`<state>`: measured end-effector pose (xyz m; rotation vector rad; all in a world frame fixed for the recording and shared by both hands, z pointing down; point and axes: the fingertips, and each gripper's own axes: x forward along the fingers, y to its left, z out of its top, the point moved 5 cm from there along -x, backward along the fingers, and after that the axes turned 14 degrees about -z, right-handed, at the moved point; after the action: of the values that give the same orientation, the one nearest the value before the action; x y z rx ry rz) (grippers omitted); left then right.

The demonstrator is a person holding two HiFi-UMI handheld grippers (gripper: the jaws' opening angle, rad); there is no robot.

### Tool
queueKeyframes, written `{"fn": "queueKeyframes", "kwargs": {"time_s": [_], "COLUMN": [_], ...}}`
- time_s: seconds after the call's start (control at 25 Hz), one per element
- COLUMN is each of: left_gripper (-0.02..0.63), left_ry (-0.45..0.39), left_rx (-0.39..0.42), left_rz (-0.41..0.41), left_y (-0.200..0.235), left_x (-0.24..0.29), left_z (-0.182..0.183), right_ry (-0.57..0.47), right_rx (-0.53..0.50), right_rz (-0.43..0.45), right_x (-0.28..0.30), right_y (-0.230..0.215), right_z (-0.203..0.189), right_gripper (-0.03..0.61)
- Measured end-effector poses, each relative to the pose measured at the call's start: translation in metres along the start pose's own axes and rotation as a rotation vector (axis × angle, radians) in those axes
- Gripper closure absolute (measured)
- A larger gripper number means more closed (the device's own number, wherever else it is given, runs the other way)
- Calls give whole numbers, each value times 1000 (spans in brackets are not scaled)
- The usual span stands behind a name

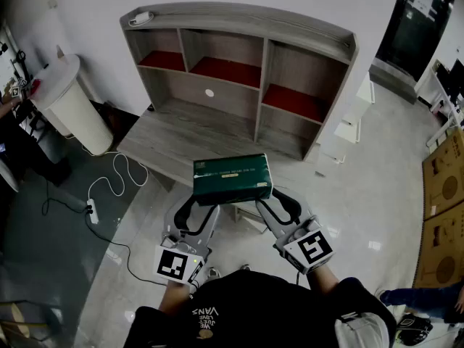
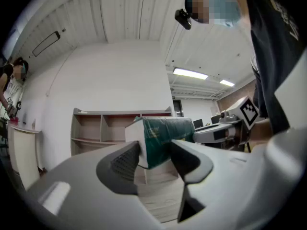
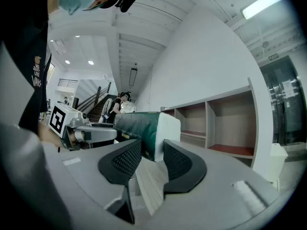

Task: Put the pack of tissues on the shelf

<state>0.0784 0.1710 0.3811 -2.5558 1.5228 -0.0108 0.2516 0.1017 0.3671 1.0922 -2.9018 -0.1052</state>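
Clamped at opposite ends by left gripper [image 1: 197, 207] and right gripper [image 1: 279, 203]: green pack of tissues [image 1: 232, 178], held level in the air, over the front edge of the wooden shelf unit's [image 1: 239, 71] worktop. Shown only in gripper views: white end faces pinched between pads [image 3: 125, 158]. Shown only from above: white bin [image 1: 69, 100], floor cable [image 1: 116, 180] at left.

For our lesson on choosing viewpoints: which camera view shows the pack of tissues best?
The head view: the whole green pack of tissues shows from above, in front of the shelf. Each gripper view shows only one end, between its fingers.
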Motion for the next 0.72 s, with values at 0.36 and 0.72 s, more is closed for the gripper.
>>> {"fn": "queueKeyframes", "kwargs": {"time_s": [0.36, 0.72], "left_gripper": [382, 382], "left_ry": [-2, -15], "left_rx": [9, -9], "left_rz": [14, -45], "left_y": [6, 65], "left_x": [5, 6], "left_z": [-7, -22], "right_ry": [0, 2], "right_rx": [16, 19], "right_rz": [27, -26], "right_x": [11, 61], "right_y": [-5, 12], "right_z": [-7, -8], "right_gripper": [433, 433]}}
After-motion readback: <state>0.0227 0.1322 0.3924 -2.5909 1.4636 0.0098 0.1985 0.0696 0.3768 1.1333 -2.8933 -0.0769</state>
